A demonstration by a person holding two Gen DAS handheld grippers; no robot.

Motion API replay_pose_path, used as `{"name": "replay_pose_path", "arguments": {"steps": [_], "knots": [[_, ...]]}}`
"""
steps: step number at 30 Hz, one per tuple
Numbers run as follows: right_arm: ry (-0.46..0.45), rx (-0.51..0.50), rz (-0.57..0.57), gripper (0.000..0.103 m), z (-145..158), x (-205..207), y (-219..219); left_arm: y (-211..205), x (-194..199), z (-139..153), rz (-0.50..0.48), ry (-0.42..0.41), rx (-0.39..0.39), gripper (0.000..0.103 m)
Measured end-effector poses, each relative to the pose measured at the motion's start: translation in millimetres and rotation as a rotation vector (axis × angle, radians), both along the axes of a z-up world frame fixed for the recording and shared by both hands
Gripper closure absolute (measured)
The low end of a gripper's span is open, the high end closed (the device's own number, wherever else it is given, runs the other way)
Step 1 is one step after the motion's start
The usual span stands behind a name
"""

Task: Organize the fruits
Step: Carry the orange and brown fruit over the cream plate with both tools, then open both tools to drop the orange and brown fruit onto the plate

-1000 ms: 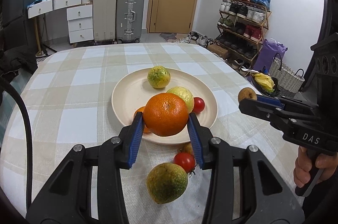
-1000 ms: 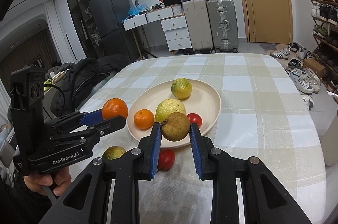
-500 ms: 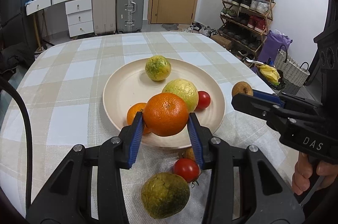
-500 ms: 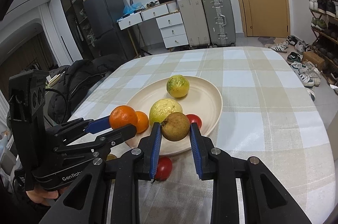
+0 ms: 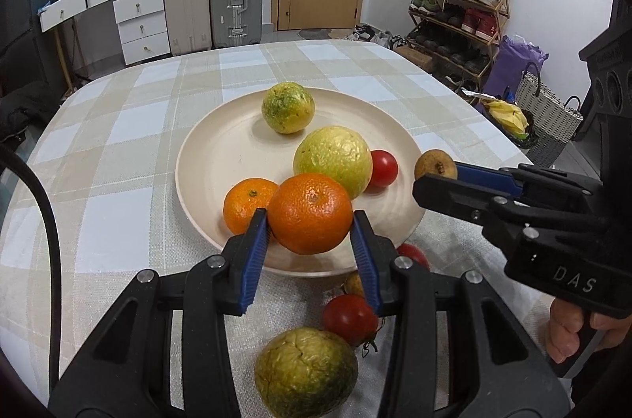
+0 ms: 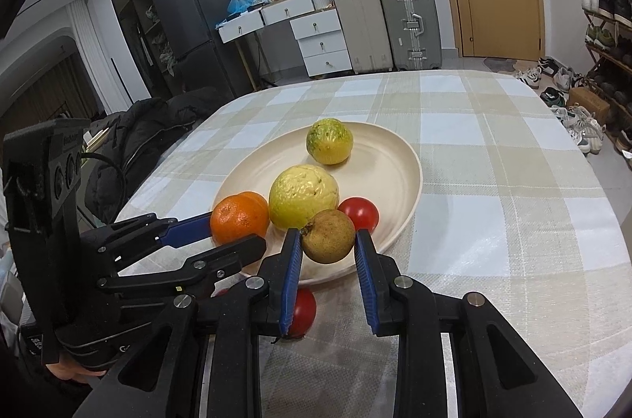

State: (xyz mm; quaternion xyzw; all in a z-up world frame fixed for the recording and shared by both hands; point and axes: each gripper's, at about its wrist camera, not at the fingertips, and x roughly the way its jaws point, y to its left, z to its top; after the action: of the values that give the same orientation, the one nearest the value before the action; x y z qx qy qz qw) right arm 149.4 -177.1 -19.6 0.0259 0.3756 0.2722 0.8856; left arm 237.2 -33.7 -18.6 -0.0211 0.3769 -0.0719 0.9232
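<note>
The left gripper (image 5: 311,240) was clamped on a large round orange (image 5: 310,212), held over the near rim of the cream round plate (image 5: 221,157). The right gripper (image 6: 328,254) gripped a small brown russet fruit (image 6: 328,235) above the same rim. Judgement: delivery step in hand; each load needed lowering onto bare plate before release. A wrinkled green fruit (image 5: 306,372) and a red tomato (image 5: 349,317) lay on the checked tablecloth (image 5: 118,149).

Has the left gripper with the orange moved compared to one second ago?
Yes. The left gripper carried the orange forward, over the plate rim, beside the smaller orange.
</note>
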Motion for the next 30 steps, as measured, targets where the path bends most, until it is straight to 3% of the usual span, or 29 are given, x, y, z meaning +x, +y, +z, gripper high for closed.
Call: {"name": "replay_pose_path", "arguments": {"steps": [14,30], "knots": [[0.025,-0.011,-0.011,0.075,-12.3,11.4,1.5,-11.1,6.2,-1.6,-0.031,0.012,0.022,0.064],[-0.005,-0.062,-0.019,0.075,-15.1,10.1,4.4,4.8,12.6,-3.9,0.034,0.013,0.029,0.064]]}}
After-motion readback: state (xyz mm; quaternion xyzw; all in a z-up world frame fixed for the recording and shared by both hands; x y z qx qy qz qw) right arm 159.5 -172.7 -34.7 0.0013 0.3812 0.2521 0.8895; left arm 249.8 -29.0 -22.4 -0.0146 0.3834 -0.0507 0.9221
